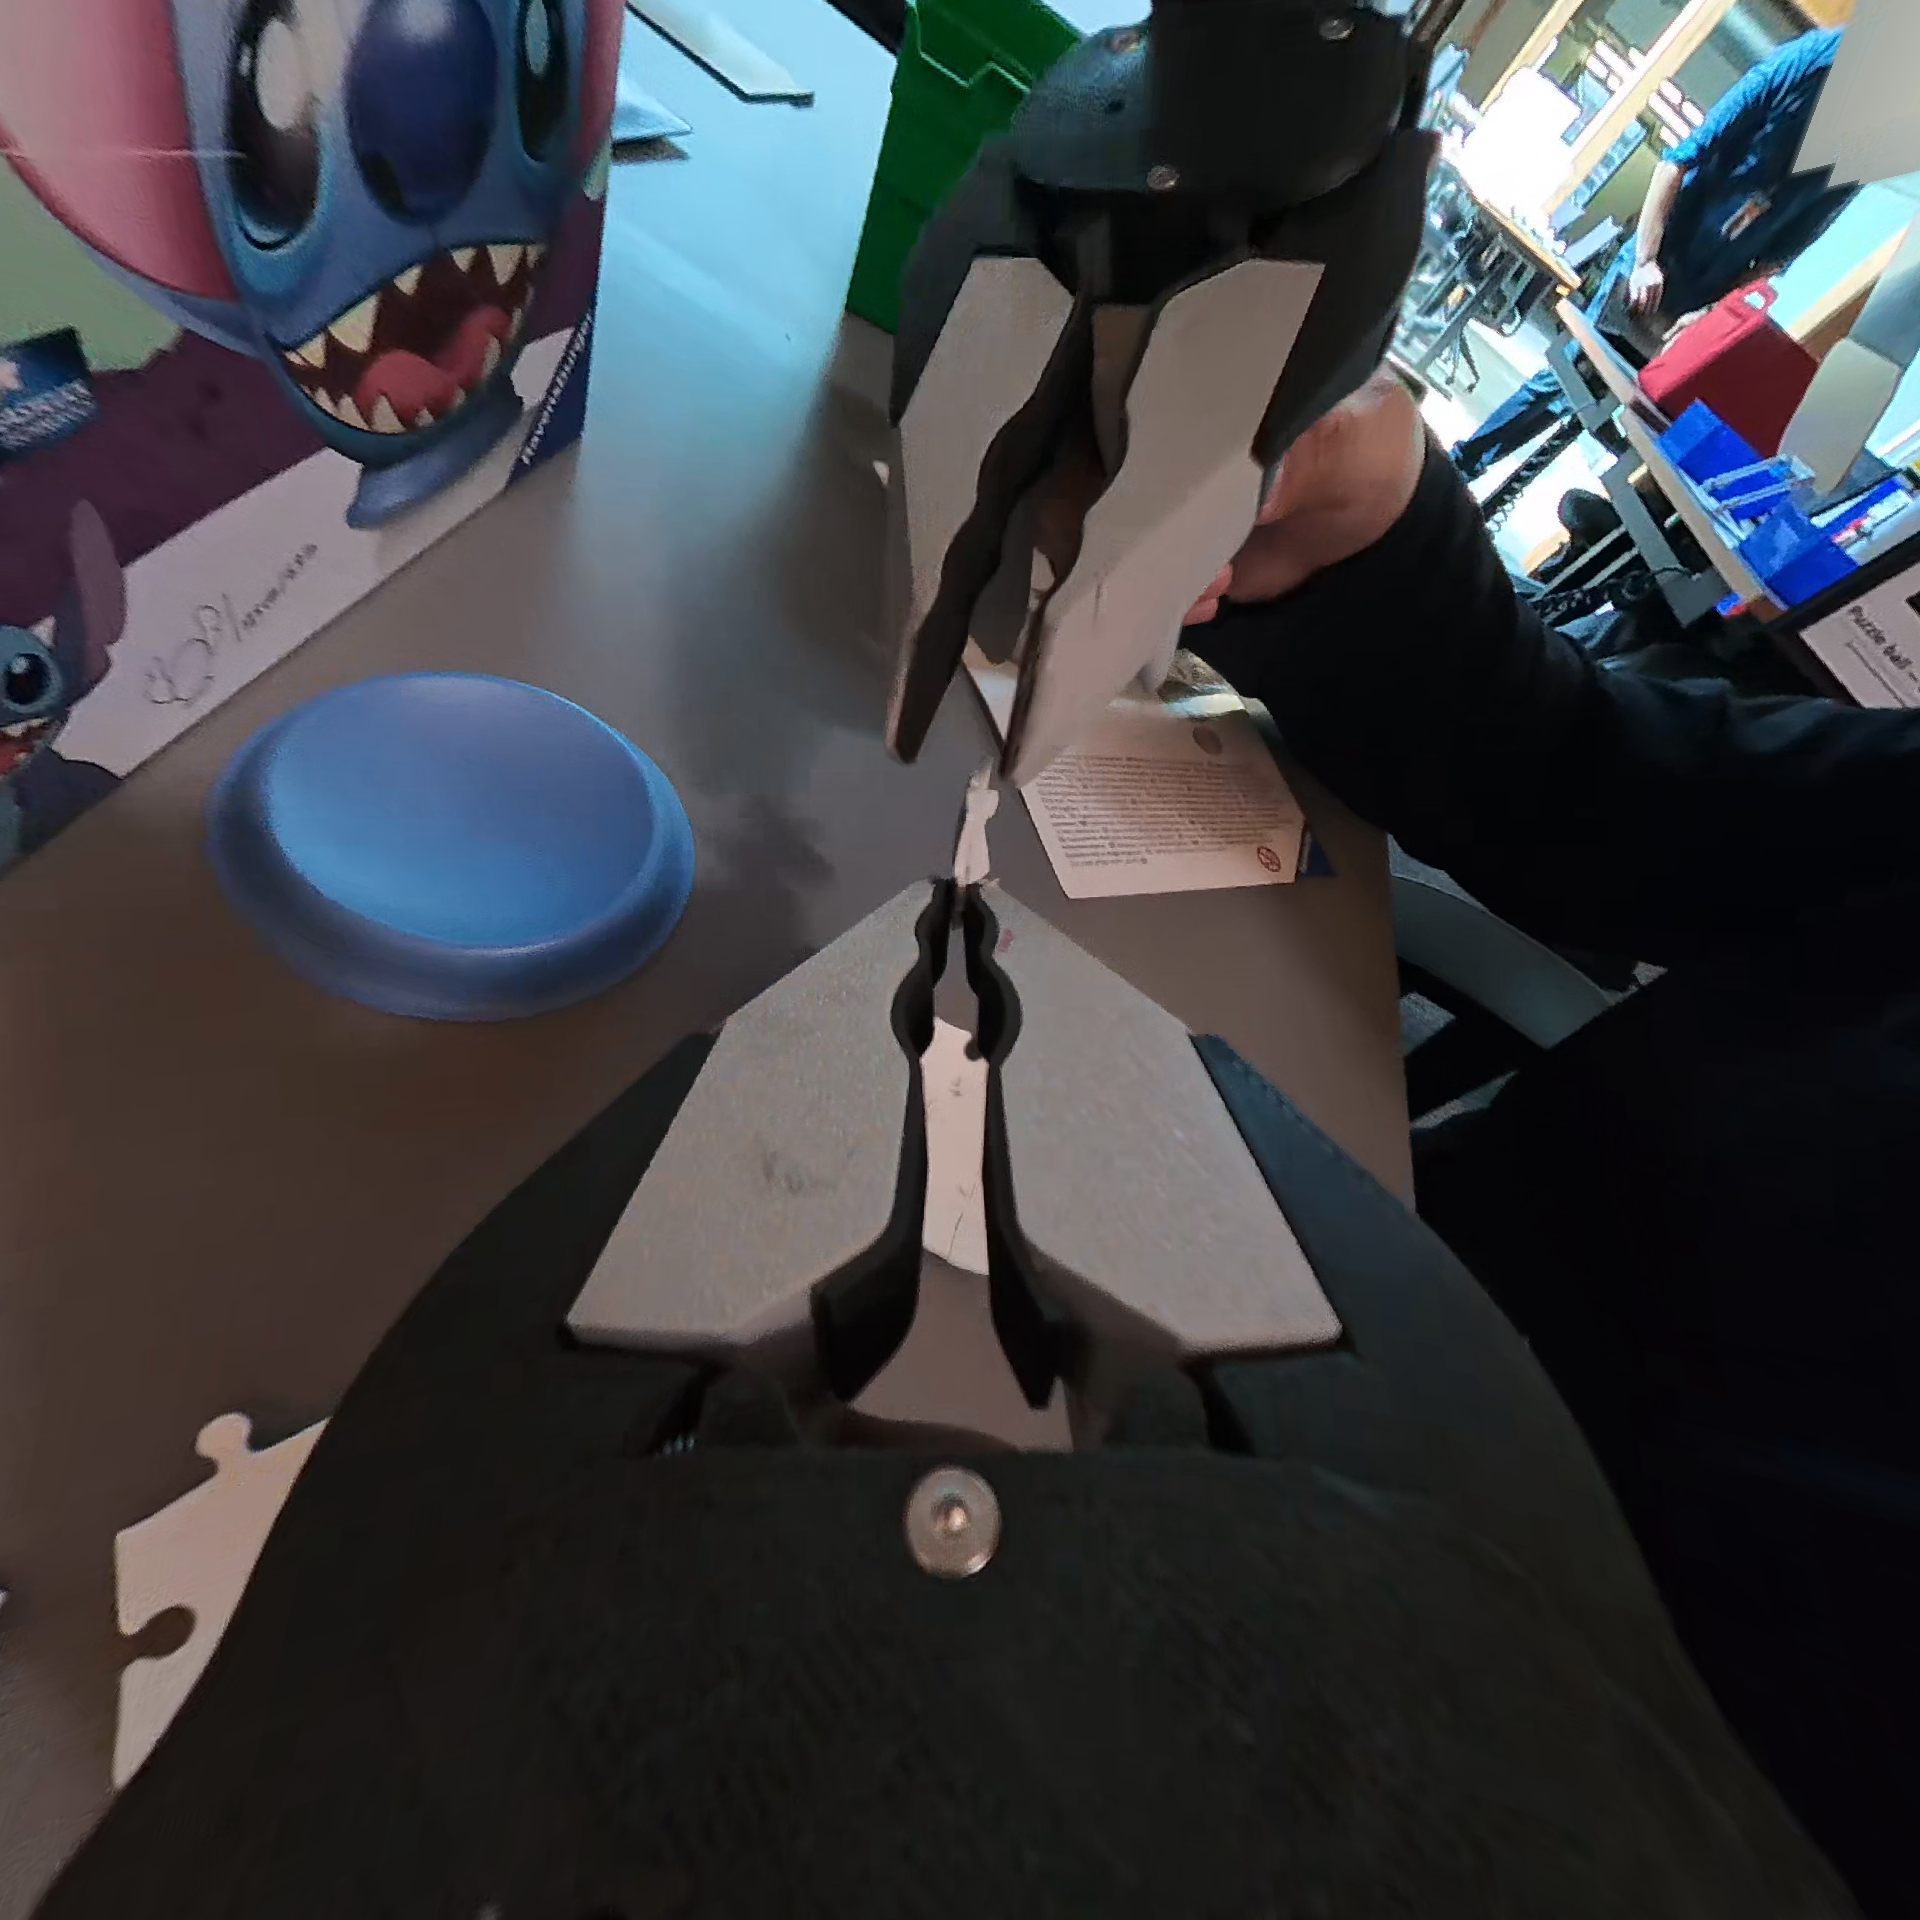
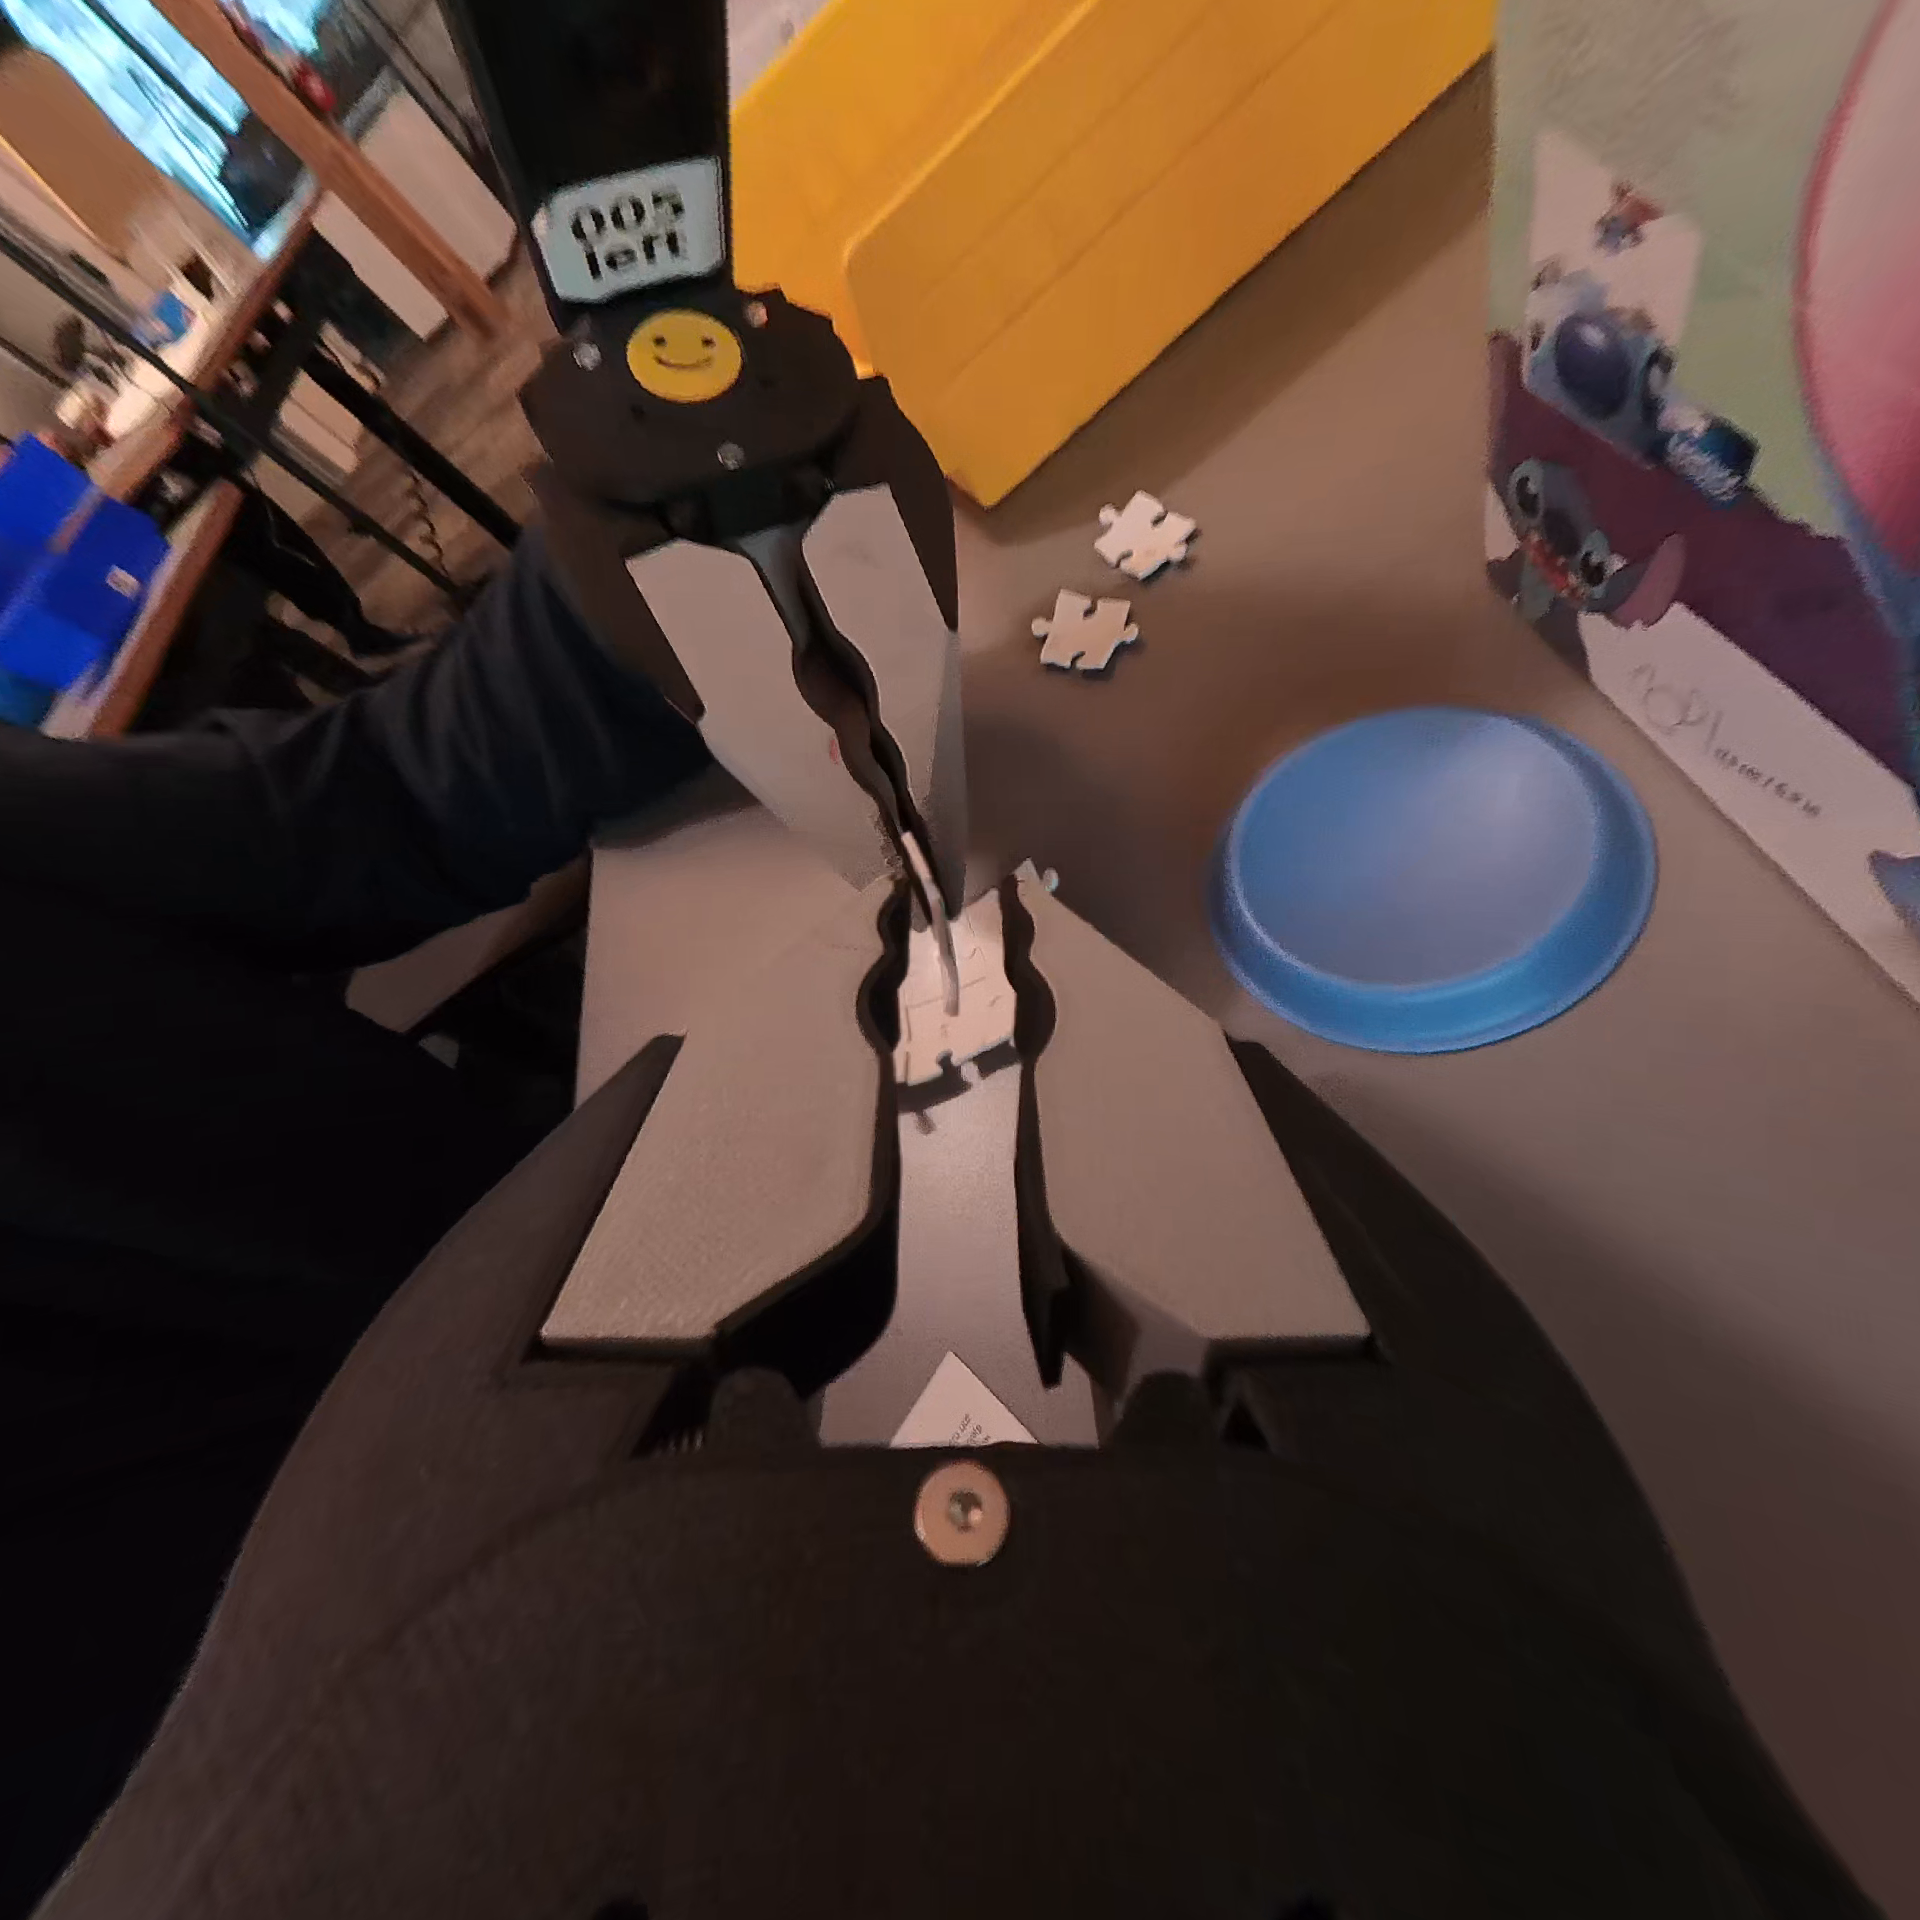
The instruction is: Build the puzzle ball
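Ahead and to one side of my tools, the round blue plastic stand (image 2: 1439,883) is sitting unused on the brown table (image 1: 156,1143). My right gripper (image 2: 954,914) is standing slightly parted around a joined white patch (image 2: 951,1013); my left gripper (image 1: 958,894) is pinching a thin white curved puzzle piece (image 1: 975,831) edge-on. I am judging the pieces light, stiff and slippery, best gripped across flat faces.
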